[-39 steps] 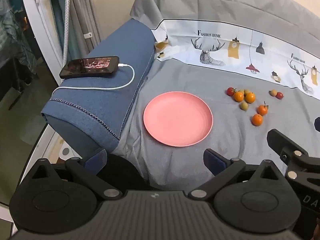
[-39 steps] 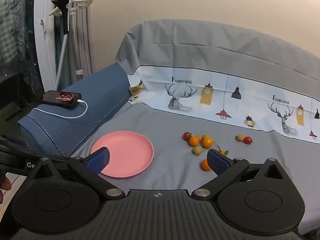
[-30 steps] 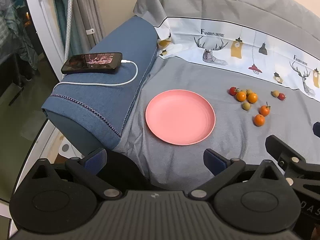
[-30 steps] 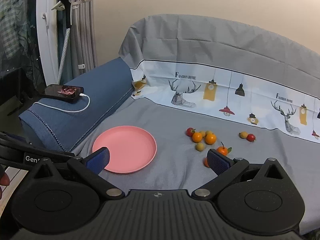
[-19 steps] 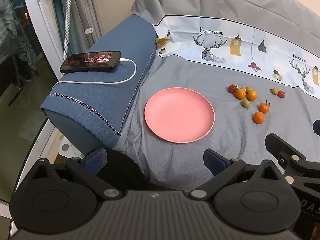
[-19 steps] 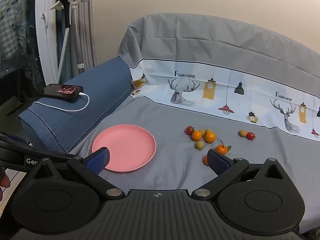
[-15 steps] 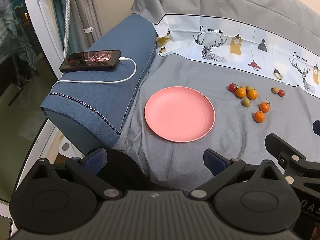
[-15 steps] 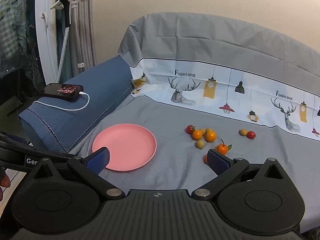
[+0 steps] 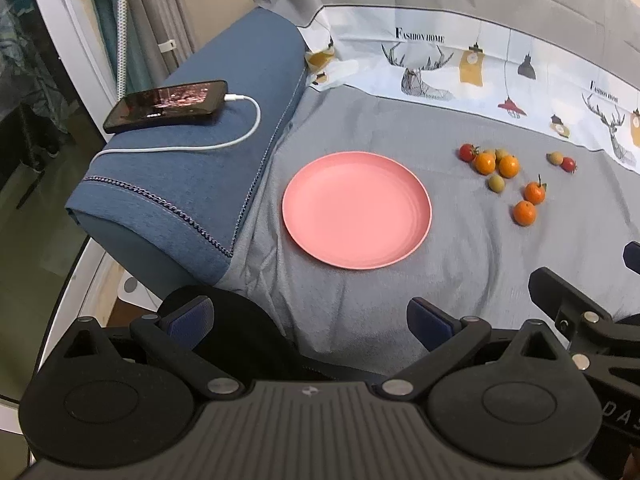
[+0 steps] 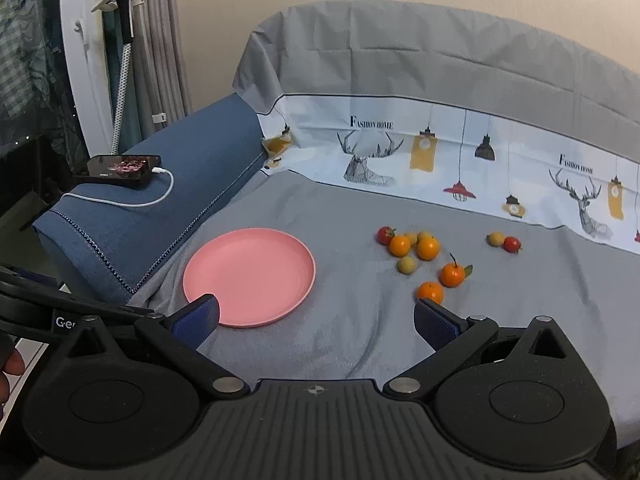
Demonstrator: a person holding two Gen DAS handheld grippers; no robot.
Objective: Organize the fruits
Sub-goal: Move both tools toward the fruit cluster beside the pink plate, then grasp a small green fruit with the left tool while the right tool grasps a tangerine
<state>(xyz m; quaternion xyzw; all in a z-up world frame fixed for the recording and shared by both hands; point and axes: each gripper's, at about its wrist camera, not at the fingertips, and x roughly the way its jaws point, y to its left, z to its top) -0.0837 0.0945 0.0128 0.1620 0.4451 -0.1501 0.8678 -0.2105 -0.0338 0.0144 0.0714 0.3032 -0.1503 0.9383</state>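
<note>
An empty pink plate lies on the grey sofa cover; it also shows in the right wrist view. To its right lie several small fruits: oranges, red tomatoes and yellow-green ones. My left gripper is open and empty, short of the plate. My right gripper is open and empty, with the nearest orange just beyond its right finger.
A blue armrest stands left of the plate with a phone on a white charging cable. The sofa back carries a deer-print cover. A window frame and curtain are at far left.
Both grippers have edged forward and slightly lower toward the sofa seat. Plate and fruits have not moved. Both stay open.
</note>
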